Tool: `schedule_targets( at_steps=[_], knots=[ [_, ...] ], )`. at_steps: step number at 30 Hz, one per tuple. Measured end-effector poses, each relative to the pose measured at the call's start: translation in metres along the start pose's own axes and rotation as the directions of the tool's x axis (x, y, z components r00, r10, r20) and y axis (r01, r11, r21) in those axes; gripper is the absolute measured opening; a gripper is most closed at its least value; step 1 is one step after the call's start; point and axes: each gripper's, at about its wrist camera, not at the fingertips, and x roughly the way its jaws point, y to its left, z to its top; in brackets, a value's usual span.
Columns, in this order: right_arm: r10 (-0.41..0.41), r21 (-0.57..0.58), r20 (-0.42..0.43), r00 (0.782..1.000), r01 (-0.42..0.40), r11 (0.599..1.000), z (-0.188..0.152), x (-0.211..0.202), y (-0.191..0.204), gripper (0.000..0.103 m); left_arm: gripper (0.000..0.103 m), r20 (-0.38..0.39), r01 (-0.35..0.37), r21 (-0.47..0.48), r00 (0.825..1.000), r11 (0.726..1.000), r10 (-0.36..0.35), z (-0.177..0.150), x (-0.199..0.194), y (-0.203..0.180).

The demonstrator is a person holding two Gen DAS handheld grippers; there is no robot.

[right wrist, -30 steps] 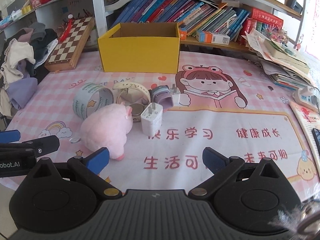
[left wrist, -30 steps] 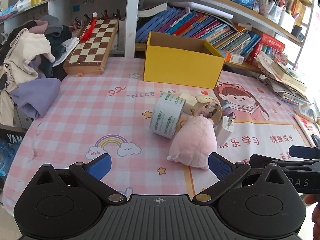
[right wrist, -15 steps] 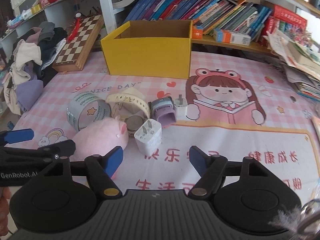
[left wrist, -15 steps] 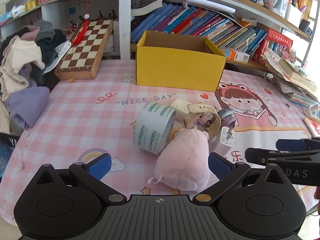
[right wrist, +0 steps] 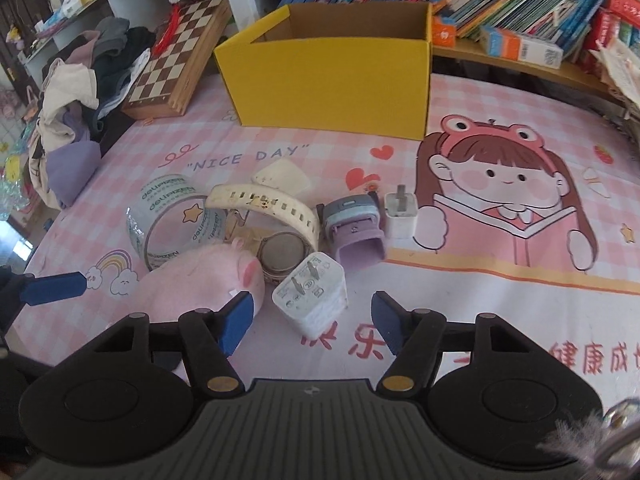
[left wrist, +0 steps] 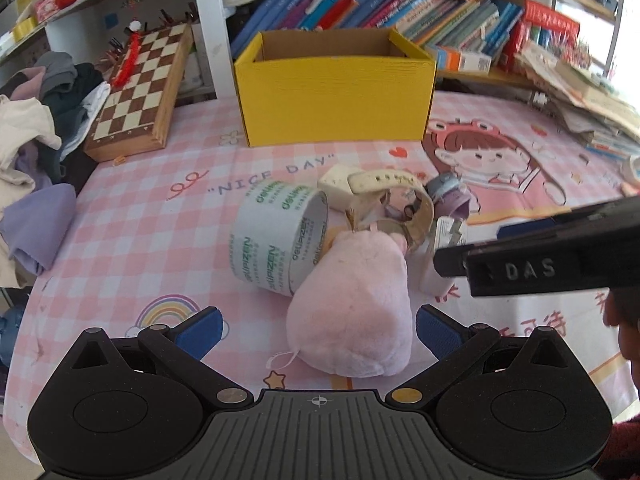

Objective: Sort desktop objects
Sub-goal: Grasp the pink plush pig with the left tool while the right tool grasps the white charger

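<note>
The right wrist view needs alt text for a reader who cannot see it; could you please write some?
The open right gripper frames a white charger on a pink tablecloth, beside a pink plush toy, watches and a tape roll; an open yellow box stands behind.

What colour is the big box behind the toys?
Yellow box, brown cardboard inside; clearest in the right wrist view.

"NICE DAY" on the tablecloth (right wrist: 240, 158) — "DAS" on the right tool (left wrist: 540, 268).

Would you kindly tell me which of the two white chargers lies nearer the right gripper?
The larger charger, prongs facing the right gripper; the smaller charger stands beyond, beside the purple watch.
</note>
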Motion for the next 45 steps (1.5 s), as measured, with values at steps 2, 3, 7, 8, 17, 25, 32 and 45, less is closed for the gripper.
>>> schedule_targets(
  at_steps=[2, 3, 7, 8, 17, 25, 32, 45],
  knots=[
    [0.010, 0.000, -0.013, 1.000, -0.010, 1.000, 0.003, 0.007, -0.003, 0.064, 0.102, -0.011, 0.001, 0.003, 1.000, 1.000, -0.001, 0.001, 0.004, -0.002],
    [0.015, 0.003, -0.020, 1.000, -0.015, 1.000, 0.005, 0.010, -0.004, 0.064, 0.102, -0.015, 0.001, 0.003, 1.000, 1.000, -0.001, 0.001, 0.005, -0.003],
    [0.031, 0.007, -0.051, 0.998, -0.031, 0.999, 0.009, 0.021, -0.008, 0.061, 0.100, -0.030, 0.008, 0.007, 1.000, 1.000, -0.008, 0.004, 0.011, -0.006],
    [0.033, 0.009, -0.059, 0.998, -0.033, 0.999, 0.009, 0.024, -0.009, 0.059, 0.099, -0.034, 0.013, 0.009, 0.999, 1.000, -0.013, 0.005, 0.012, -0.008],
    [0.054, 0.042, -0.076, 0.996, -0.051, 0.998, 0.011, 0.024, -0.021, 0.039, 0.090, -0.071, 0.053, 0.025, 0.996, 0.998, -0.052, 0.009, 0.024, -0.017],
    [0.036, 0.019, -0.087, 0.996, -0.034, 0.999, 0.012, 0.021, -0.020, 0.036, 0.073, -0.075, 0.047, 0.042, 0.996, 0.998, -0.043, 0.012, 0.025, -0.022],
    [0.033, 0.016, -0.106, 0.994, -0.032, 0.999, 0.013, 0.034, -0.020, 0.037, 0.075, -0.096, 0.035, 0.039, 0.995, 0.999, -0.031, 0.010, 0.032, -0.022],
    [0.036, 0.035, -0.085, 0.996, -0.033, 0.999, 0.003, 0.018, -0.023, 0.027, 0.063, -0.053, 0.083, -0.034, 0.995, 0.996, -0.085, 0.002, 0.026, -0.012]
  ],
)
